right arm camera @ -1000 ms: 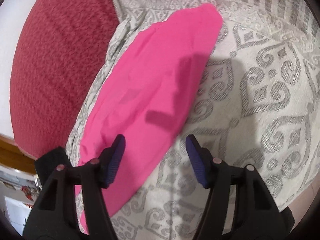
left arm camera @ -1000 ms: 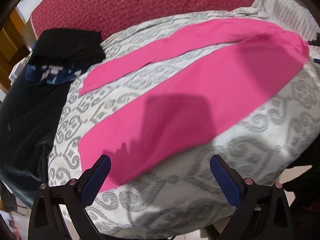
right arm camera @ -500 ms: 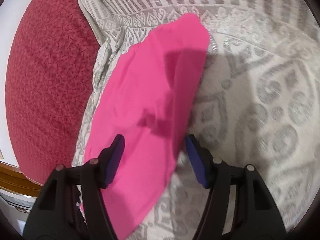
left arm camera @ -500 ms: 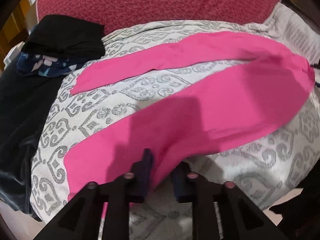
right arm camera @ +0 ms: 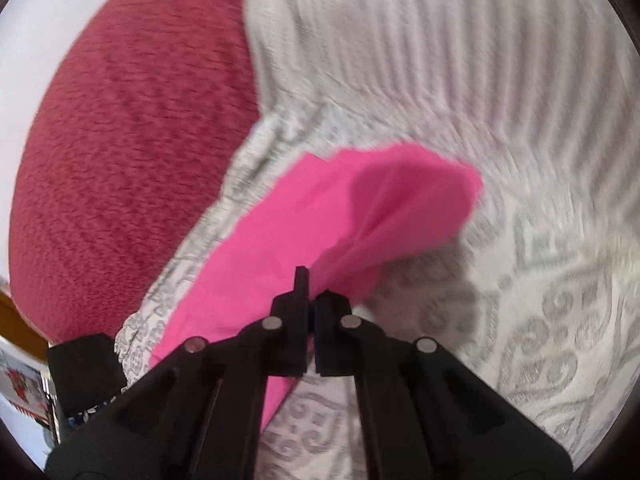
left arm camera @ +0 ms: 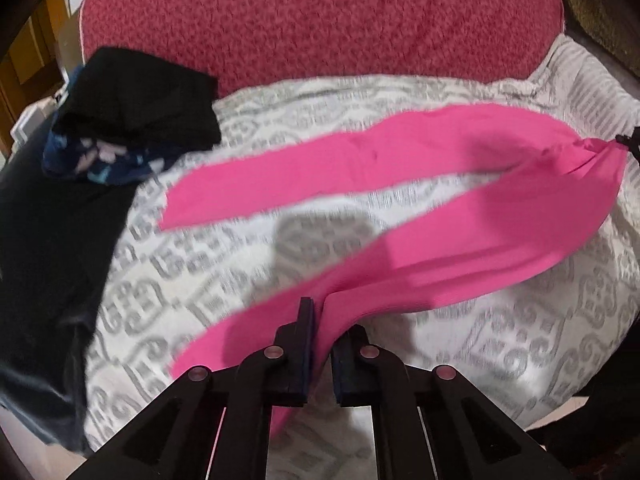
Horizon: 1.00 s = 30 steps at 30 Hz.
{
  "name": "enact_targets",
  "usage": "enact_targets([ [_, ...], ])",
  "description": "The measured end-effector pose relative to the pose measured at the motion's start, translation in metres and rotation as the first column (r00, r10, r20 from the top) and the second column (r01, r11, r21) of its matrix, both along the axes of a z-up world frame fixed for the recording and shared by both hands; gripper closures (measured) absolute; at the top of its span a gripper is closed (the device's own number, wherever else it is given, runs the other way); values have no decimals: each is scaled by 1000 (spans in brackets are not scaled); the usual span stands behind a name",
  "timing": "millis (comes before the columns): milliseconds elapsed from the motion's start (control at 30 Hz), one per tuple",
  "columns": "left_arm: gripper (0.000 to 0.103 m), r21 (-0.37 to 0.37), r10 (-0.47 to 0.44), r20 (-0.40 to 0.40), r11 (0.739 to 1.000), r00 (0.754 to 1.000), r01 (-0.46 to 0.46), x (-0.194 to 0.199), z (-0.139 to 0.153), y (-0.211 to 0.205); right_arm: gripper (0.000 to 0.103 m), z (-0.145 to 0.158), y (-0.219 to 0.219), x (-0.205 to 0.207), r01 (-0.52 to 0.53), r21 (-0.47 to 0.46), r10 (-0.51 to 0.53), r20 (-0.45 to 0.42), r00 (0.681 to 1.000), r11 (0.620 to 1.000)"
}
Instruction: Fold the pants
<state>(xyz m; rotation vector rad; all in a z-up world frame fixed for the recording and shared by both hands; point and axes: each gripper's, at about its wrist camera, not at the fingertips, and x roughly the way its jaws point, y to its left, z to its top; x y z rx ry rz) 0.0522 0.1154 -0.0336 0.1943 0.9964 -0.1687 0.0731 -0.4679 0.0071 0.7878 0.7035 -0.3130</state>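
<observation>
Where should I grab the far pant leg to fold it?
At the hem of the far leg, coming from the side of the black pile. It lies flat, free end open. Both grippers, left and right, have just closed on the pants.

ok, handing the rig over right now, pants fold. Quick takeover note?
Left gripper: shut on the near leg of the pink pants, lifting it.
Right gripper: shut on the waist end, fabric raised off the patterned bedspread.
Far leg lies flat. Dark clothes pile sits at the bed's left.
Done: both grips taken. Left: every fold; probably lay the near leg over the far one first.
</observation>
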Motion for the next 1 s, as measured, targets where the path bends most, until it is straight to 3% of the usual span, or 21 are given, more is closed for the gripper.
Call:
enact_targets([
  [133, 97, 40, -13, 28, 999, 1000, 12, 25, 21, 1, 100, 24, 8, 29, -33, -72, 35, 16, 999, 997],
  [333, 97, 112, 32, -1, 993, 999, -32, 109, 35, 21, 100, 39, 19, 99, -79, -136, 76, -26, 997, 988],
  [467, 96, 145, 86, -39, 986, 996, -79, 170, 19, 33, 100, 26, 25, 158, -113, -150, 98, -101, 990, 982],
  [667, 89, 188, 140, -155, 976, 978, -110, 239, -27, 44, 98, -29, 38, 243, -167, -199, 105, -291, 951, 966],
  [733, 77, 217, 146, -179, 971, 973, -106, 252, -41, 46, 96, -51, 36, 263, -168, -215, 84, -353, 932, 962],
  [867, 56, 290, 125, -177, 954, 976, -70, 252, -50, 50, 78, -75, 26, 273, -165, -276, 35, -421, 906, 947],
  [1000, 38, 327, 113, -159, 944, 981, -56, 247, -41, 60, 76, -77, 12, 259, -174, -313, 24, -430, 902, 933],
])
